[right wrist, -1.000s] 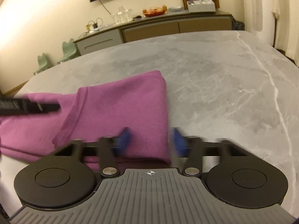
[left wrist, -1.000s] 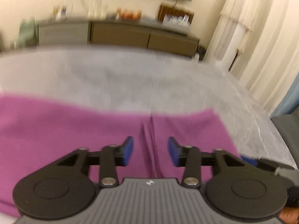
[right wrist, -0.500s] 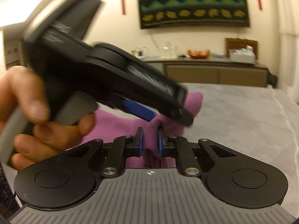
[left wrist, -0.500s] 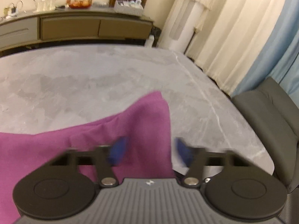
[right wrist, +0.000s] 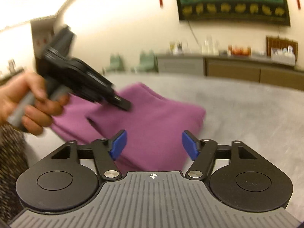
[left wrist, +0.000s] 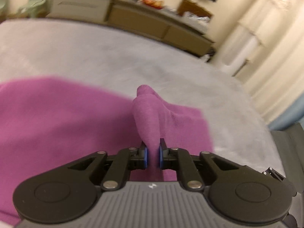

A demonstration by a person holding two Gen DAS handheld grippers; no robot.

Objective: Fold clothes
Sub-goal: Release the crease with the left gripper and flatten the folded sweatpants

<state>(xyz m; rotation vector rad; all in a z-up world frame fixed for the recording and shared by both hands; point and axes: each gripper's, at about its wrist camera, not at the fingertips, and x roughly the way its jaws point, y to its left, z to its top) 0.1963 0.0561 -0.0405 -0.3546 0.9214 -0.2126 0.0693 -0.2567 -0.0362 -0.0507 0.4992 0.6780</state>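
Observation:
A purple garment (left wrist: 57, 117) lies folded on the grey marble table (left wrist: 95, 53). My left gripper (left wrist: 152, 155) is shut on a raised fold of the garment, which stands up in a ridge between the blue pads. In the right wrist view the garment (right wrist: 152, 121) lies in front of my right gripper (right wrist: 153, 145), which is open and empty just above its near edge. The left gripper also shows there (right wrist: 121, 104), held by a hand over the garment's left part.
A long sideboard (right wrist: 237, 70) with bottles and boxes stands behind the table. Pale curtains (left wrist: 266, 47) and a grey chair (left wrist: 290, 146) are to the right. The table's far edge runs below the sideboard.
My left gripper has shut on a fold of the garment and lifted it. My right gripper, shut on the cloth half a second ago, has let go and opened.

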